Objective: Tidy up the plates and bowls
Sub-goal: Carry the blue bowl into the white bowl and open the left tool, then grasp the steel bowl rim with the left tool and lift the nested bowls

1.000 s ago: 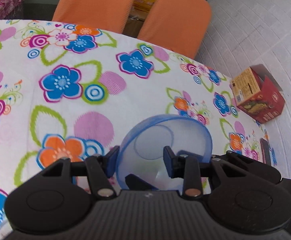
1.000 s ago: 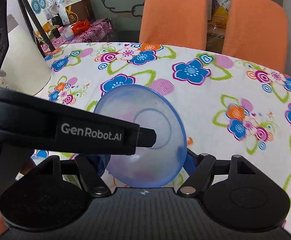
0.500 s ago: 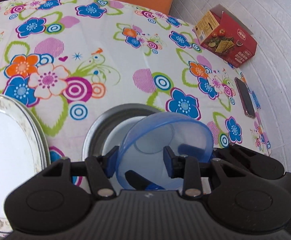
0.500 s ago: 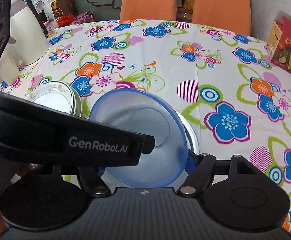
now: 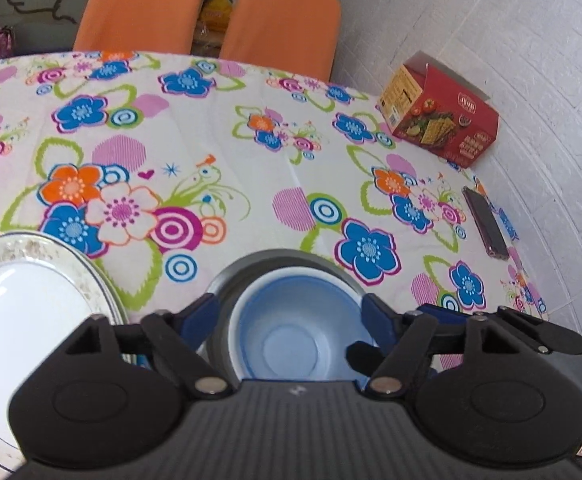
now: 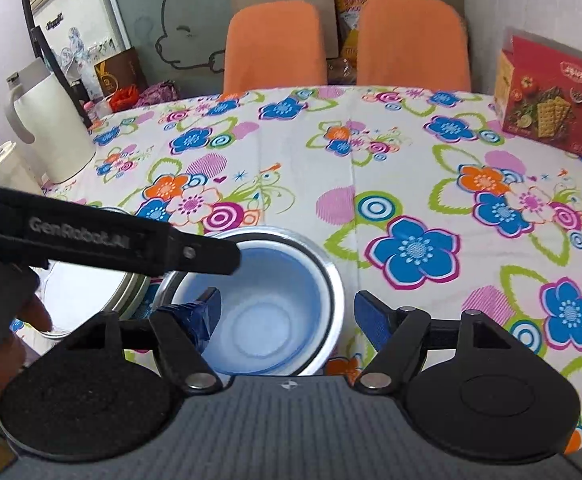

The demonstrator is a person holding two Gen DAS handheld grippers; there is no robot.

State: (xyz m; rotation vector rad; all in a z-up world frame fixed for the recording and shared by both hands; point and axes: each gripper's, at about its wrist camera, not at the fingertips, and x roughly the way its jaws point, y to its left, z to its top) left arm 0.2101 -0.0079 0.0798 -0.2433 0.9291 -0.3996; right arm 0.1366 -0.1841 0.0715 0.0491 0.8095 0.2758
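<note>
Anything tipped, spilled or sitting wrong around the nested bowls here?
Nothing stands out. The blue bowl sits level inside the metal bowl, the white plate lies flat beside them, and no spill shows on the tablecloth.

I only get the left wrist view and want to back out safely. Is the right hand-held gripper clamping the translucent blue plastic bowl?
Observer: No. The right hand-held gripper is open, and the translucent blue plastic bowl rests free inside the round steel bowl.
Operator: Anything beyond the white patterned-rim plate?
Observer: Yes, a tall white plastic jug stands near the table's left edge.
</note>
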